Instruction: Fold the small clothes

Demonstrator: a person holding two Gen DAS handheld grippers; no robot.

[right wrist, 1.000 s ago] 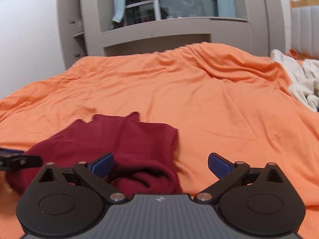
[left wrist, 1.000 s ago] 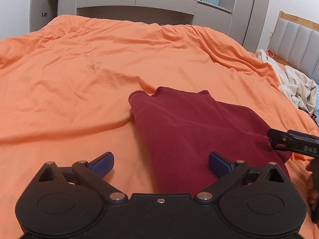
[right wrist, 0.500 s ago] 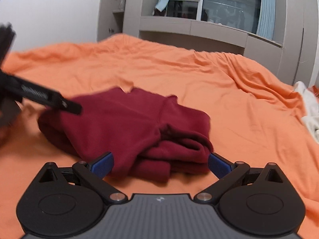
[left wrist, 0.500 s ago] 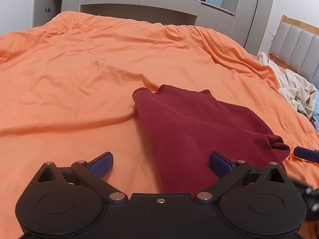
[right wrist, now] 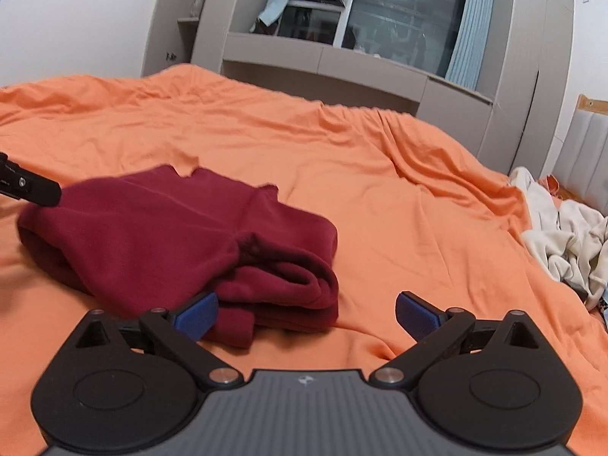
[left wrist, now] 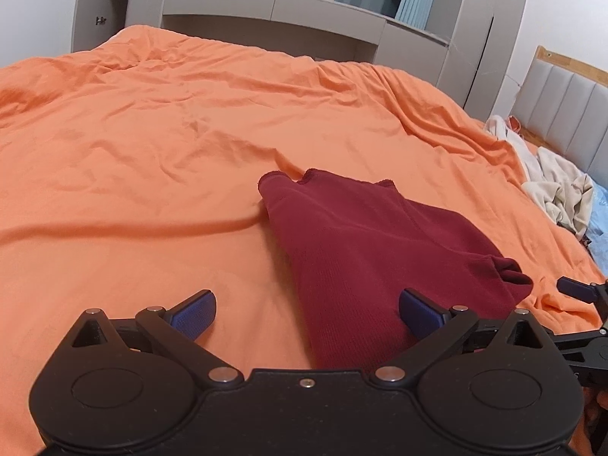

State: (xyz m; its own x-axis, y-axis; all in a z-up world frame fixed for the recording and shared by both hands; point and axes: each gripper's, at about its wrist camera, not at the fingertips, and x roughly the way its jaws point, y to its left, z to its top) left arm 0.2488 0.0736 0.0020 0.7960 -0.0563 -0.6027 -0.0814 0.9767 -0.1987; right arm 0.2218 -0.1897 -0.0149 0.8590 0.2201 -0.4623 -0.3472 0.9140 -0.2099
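Already folded into a thick bundle, the dark red garment (right wrist: pixel 182 235) lies on the orange bed cover (left wrist: pixel 152 144), near both tools. The left tool (left wrist: pixel 306 309) is spread wide and empty, its right pad over the garment's near edge. The right tool (right wrist: pixel 306 309) is also wide and empty, its left pad just beside the loose rolled end. That end looks bulky; a careless nudge could probably spill the layers open. Cream clothes (right wrist: pixel 562 243) wait in a heap at far right.
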